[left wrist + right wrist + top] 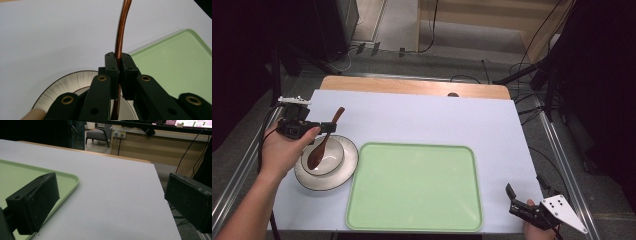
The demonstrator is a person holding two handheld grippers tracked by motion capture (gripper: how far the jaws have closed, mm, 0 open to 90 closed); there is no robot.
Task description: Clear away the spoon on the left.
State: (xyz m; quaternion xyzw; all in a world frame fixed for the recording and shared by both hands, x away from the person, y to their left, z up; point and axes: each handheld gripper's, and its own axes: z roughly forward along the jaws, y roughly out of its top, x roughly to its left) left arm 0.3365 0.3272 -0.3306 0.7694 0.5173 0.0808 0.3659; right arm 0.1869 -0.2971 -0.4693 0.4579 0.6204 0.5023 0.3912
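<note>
A brown wooden spoon (324, 139) hangs tilted over a white bowl (334, 154) that stands on a white plate (343, 175) at the table's left. My left gripper (328, 128) is shut on the spoon's handle (119, 47), with the spoon's dark head low over the bowl. In the left gripper view the handle rises between the closed jaws, and the plate (65, 83) lies below. My right gripper (518, 200) rests at the table's near right corner, open, with nothing between its fingers (35, 202).
A light green tray (414, 187) lies in the middle of the white table cover (437, 120), right of the plate. The tray's corner (67, 180) sits just left of the right gripper. Cables and a metal frame run beyond the table's edges.
</note>
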